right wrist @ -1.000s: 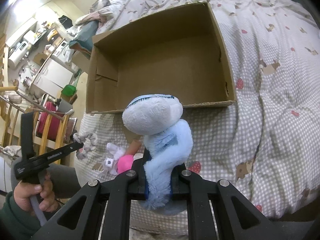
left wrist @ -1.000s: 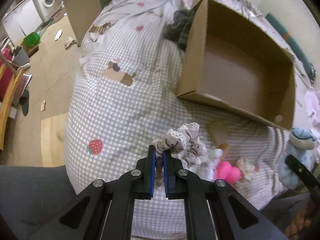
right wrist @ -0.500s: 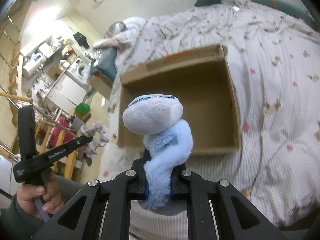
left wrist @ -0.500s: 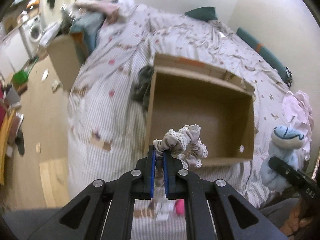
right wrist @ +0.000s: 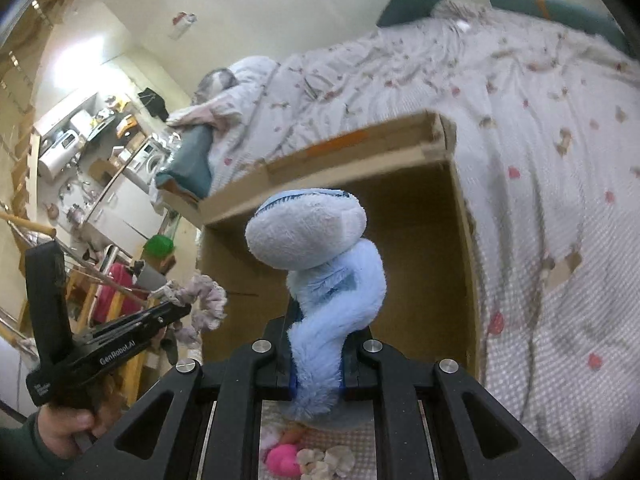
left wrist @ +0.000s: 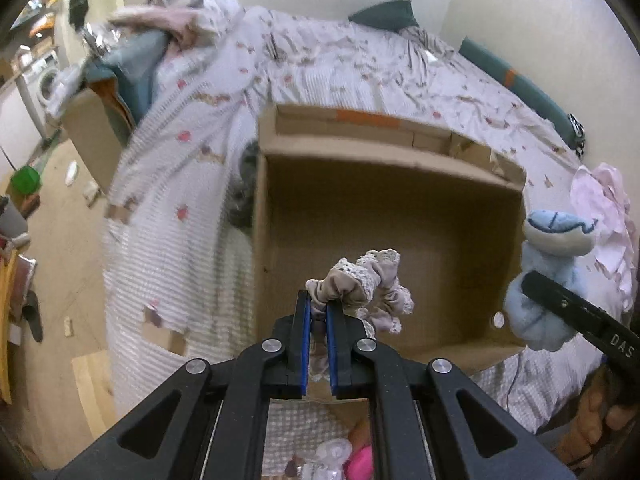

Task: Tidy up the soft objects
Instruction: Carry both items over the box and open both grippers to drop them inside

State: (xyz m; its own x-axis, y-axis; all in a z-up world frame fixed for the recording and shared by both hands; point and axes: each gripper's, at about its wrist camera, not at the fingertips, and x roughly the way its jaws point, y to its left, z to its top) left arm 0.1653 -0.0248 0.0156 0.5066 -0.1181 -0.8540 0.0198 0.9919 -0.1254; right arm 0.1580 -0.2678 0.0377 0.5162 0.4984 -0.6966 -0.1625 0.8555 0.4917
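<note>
My left gripper (left wrist: pixel 319 300) is shut on a beige lace-trimmed scrunchie (left wrist: pixel 362 284), held over the near part of an open cardboard box (left wrist: pixel 384 208) on the bed. My right gripper (right wrist: pixel 318 324) is shut on a pale blue plush toy (right wrist: pixel 320 248) with a white rounded head, held up in front of the same box (right wrist: pixel 424 240). In the left wrist view the blue plush (left wrist: pixel 548 280) hangs at the box's right side. In the right wrist view the left gripper (right wrist: pixel 176 310) carries the scrunchie (right wrist: pixel 204 304) at the box's left side. Nothing shows inside the box.
A pink toy (left wrist: pixel 360 462) and small white pieces (right wrist: pixel 328 460) lie on the checked bedspread (right wrist: pixel 540 200) under the grippers. A grey garment (left wrist: pixel 244 184) lies left of the box. Pink cloth (left wrist: pixel 604 208) sits at the right. A second cardboard box (left wrist: pixel 96 136) stands by the bed.
Both grippers have risen from the bedspread and moved toward the box, each keeping its hold. The scrunchie now hangs over the box's near edge, and the pink toy is left behind below.
</note>
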